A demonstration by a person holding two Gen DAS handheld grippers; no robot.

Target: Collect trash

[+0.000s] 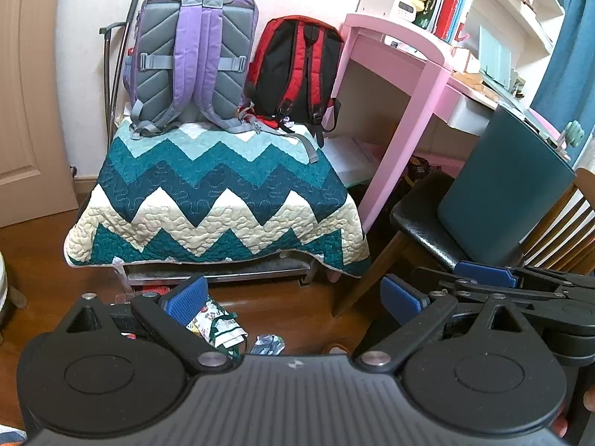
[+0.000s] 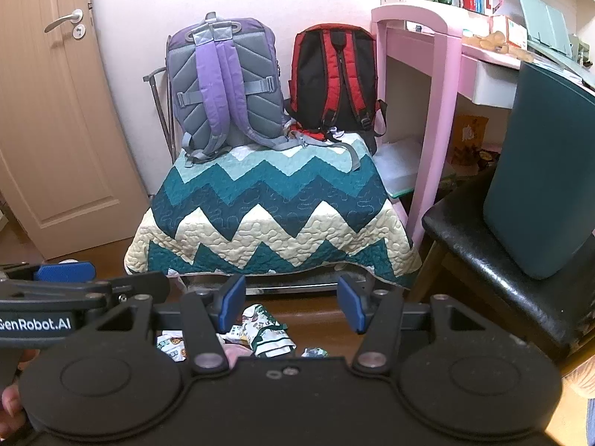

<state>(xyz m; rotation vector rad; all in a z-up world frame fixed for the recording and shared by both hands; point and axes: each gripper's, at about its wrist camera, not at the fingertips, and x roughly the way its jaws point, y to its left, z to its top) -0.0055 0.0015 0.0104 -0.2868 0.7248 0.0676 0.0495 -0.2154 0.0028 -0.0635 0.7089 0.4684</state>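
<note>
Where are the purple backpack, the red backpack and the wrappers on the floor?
purple backpack (image 2: 227, 85), right wrist view, on its grey back panel between the straps.
red backpack (image 2: 336, 78), right wrist view, on its black back panel.
wrappers (image 2: 269, 334), right wrist view, on the white and green crumpled packet.

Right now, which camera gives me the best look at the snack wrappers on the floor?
The right wrist view: the snack wrappers lie spread between the open right gripper fingers, several visible. The left wrist view shows fewer, partly hidden behind the left gripper.
</note>
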